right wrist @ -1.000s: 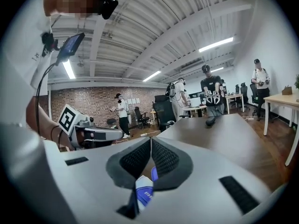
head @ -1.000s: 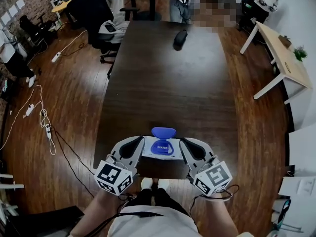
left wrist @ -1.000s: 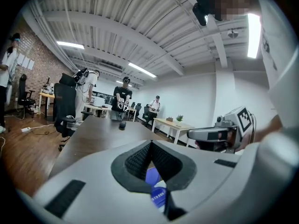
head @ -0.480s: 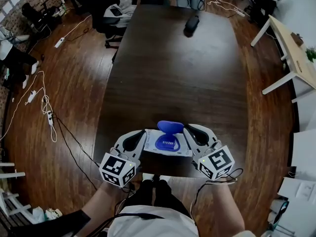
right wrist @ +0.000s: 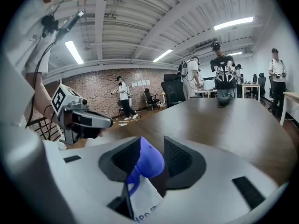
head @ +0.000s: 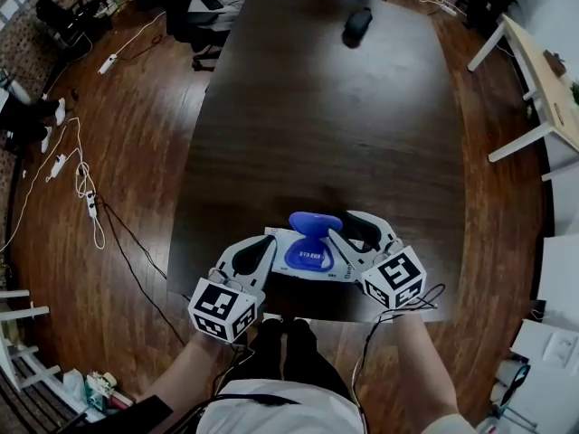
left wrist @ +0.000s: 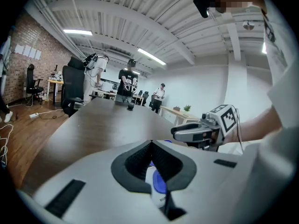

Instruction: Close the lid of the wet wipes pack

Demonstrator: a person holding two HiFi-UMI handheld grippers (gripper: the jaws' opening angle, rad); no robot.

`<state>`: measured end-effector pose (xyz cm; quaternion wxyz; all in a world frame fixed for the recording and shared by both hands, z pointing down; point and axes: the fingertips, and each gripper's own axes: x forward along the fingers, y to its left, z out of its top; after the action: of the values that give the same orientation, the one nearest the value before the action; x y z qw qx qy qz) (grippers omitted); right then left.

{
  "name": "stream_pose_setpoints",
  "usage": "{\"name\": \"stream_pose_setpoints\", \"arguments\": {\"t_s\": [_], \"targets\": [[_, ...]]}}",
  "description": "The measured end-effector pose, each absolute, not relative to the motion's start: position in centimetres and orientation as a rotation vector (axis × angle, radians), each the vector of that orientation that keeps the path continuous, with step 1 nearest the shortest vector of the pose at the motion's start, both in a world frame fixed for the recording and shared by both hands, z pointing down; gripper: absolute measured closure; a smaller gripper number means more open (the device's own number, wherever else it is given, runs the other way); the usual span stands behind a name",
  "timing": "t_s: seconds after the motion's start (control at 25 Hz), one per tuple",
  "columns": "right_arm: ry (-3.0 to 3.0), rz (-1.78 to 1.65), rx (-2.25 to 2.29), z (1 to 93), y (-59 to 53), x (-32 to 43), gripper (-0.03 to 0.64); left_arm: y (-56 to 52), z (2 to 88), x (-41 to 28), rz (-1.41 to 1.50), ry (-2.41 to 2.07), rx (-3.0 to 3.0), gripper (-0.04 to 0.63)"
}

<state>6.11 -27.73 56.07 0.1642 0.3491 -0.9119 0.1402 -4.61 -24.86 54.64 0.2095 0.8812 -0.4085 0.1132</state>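
Observation:
The wet wipes pack (head: 282, 242) is white with a blue lid base and lies near the front edge of the dark table (head: 308, 107). Its blue lid flap (head: 315, 222) stands raised and open. My left gripper (head: 269, 245) is at the pack's left end, jaws closed on the pack's edge (left wrist: 156, 190); in the left gripper view its tips (left wrist: 150, 146) meet. My right gripper (head: 342, 233) is at the pack's right end. Its jaws (right wrist: 152, 140) are opening, with the blue lid (right wrist: 147, 162) between them and a gap beside the right pad.
A black object (head: 358, 23) lies at the table's far end. Office chairs (head: 204, 7) stand at the far left corner, cables and power strips (head: 86, 206) trail over the wooden floor at left, and a white desk (head: 534, 70) is at right. People stand beyond the table (left wrist: 127, 85).
Both grippers have come down with the pack between them, close to the table's front edge. The right gripper's jaws have parted around the blue lid.

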Motion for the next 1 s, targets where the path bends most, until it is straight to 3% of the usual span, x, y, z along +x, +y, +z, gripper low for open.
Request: {"name": "stream_pose_setpoints", "arguments": {"t_s": [0.12, 1.0], "targets": [[-2.583, 0.417, 0.947, 57.4, -28.2, 5.8, 0.44, -25.0, 54.9, -4.6, 0.319, -1.139, 2.448, 0.594], [-2.594, 0.472, 0.82, 58.2, -24.8, 3.6, 0.439, -24.5, 54.1, -4.9, 0.292, -1.168, 2.447, 0.594]]}}
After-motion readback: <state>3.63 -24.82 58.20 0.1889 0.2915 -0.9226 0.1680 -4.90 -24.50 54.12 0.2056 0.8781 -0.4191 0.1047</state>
